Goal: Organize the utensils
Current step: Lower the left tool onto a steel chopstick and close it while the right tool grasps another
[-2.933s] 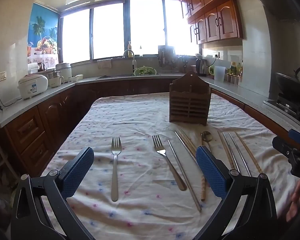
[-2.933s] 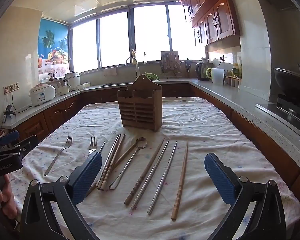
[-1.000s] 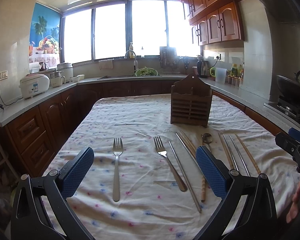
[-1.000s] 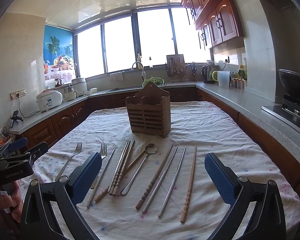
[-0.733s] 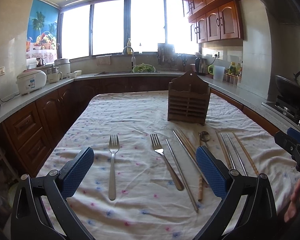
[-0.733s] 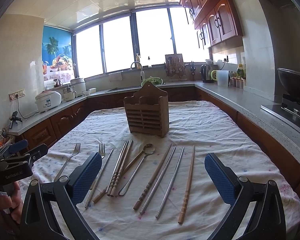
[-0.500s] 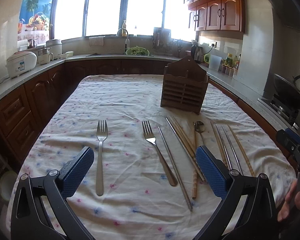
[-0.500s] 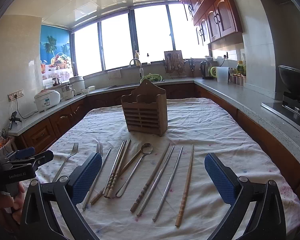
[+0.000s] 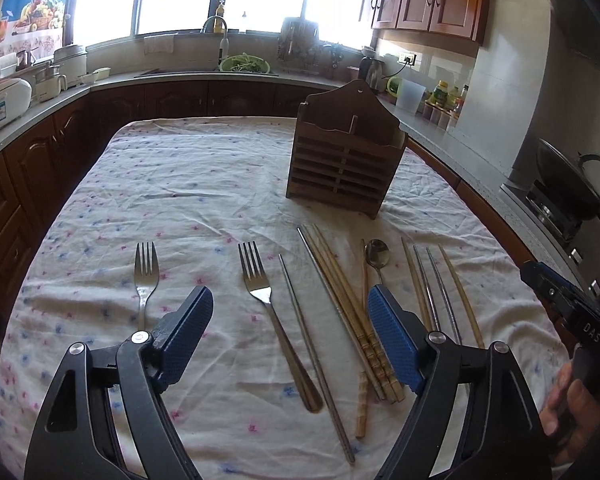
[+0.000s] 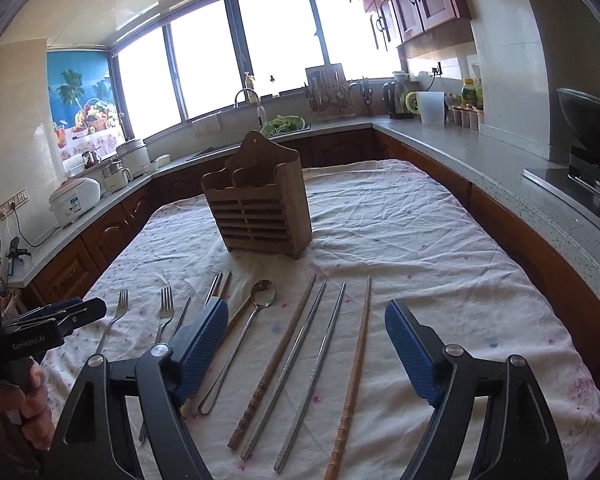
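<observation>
A white cloth with small pink and blue flecks covered the desk in a kitchen of dark wood cabinets, with bright windows along the top of both frames. The wooden utensil holder stood upright mid-frame on the cloth. Only the left wrist view showed both forks whole: one fork at centre left, another fork beside a steel chopstick, tines pointing away toward the holder. The right wrist view laid out the spoon and four chopsticks, long axes fanning up toward the holder. The left gripper and the right gripper had just been narrowing, fingers apart, holding nothing, above the utensils.
</observation>
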Motion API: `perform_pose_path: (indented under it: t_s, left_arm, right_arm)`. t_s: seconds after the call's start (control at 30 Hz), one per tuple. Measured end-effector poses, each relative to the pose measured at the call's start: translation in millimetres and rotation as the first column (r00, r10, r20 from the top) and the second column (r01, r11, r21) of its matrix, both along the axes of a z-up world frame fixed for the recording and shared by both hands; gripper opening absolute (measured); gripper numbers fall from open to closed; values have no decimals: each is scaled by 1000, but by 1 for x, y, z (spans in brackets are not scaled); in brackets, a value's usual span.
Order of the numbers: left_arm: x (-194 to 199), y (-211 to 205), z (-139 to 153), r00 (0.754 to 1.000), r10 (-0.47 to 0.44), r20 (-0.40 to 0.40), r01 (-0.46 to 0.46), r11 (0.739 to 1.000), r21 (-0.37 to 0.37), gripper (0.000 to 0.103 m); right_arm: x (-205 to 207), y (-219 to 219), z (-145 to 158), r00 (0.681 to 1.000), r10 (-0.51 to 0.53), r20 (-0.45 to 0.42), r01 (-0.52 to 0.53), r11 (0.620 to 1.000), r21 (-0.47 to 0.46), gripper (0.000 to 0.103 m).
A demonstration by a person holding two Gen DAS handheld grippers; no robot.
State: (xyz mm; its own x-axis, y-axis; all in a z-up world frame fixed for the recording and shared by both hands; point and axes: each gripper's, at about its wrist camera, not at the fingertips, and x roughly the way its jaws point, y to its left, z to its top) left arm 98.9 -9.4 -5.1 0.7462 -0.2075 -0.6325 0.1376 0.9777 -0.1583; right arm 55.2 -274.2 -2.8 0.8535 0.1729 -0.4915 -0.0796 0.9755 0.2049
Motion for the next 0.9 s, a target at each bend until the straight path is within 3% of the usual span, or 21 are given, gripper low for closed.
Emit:
perform_pose_path:
  t_s: [0.17, 0.43, 0.73, 0.9]
  left_arm:
    - [30, -6, -6, 998, -27, -63, 27, 1000, -5, 65]
    - [91, -20, -24, 983, -58, -173, 61, 998, 11, 45]
    - [144, -37, -55, 959, -79, -273, 95, 994, 45, 33]
    - [161, -45, -71, 944, -89, -317, 113, 992, 58, 22]
  right_arm:
    - [30, -4, -6, 997, 17, -77, -15, 999, 29, 51]
    - [77, -3, -22, 986, 16, -168, -11, 999, 31, 25]
    - [114, -4, -53, 959, 15, -284, -6, 999, 33, 22]
    - [126, -4, -63, 946, 11, -323, -3, 1000, 27, 20]
